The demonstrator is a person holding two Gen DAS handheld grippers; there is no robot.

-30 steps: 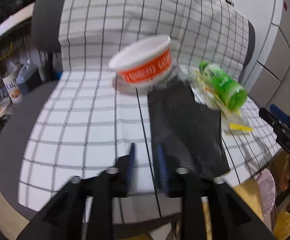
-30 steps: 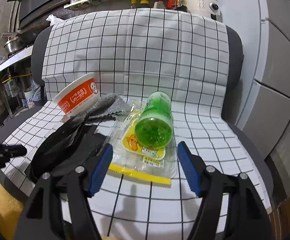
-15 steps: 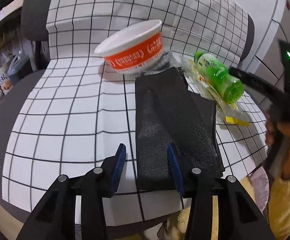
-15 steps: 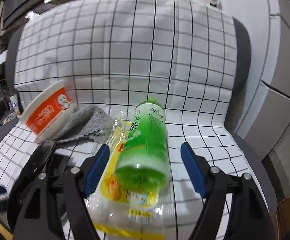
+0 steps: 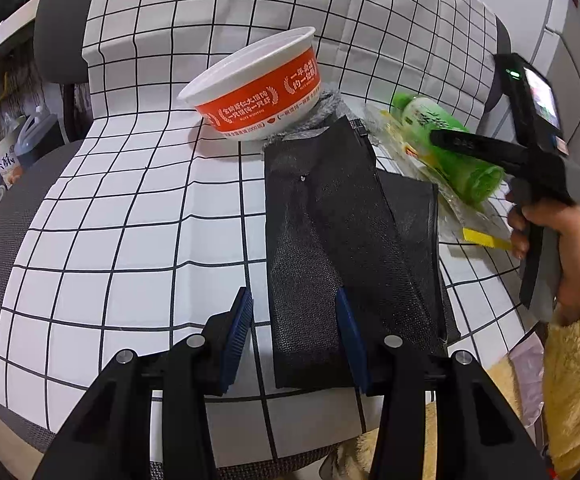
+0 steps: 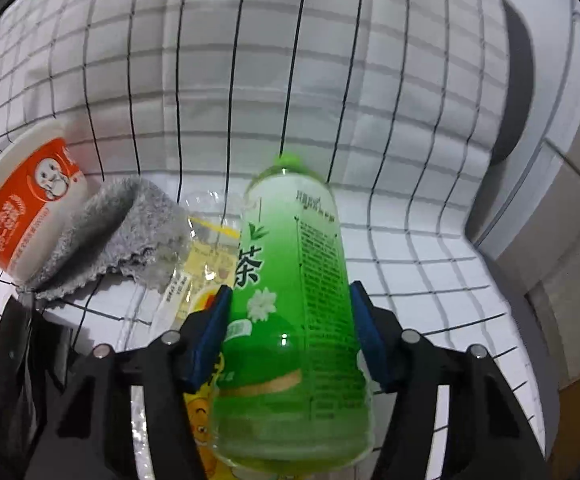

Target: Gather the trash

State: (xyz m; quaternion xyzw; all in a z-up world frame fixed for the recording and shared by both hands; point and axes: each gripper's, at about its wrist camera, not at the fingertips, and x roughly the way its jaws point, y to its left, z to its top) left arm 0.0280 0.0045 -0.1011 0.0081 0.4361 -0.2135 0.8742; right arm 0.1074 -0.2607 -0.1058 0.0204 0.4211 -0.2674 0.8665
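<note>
Right wrist view: right claw (image 6: 290, 336) straddling green plastic tea bottle (image 6: 290, 300) lying at frame centre on clear yellow-printed wrapper (image 6: 206, 264); jaws just closing, blue pads beside the bottle's sides, contact impossible to tell. Grey fluffy cloth (image 6: 118, 236) and orange-and-white paper bowl (image 6: 22, 216) at left. Left wrist view: left claw (image 5: 294, 340) released, over near edge of black mesh pouch (image 5: 342, 240) on checked seat cover (image 5: 130, 220).
</note>
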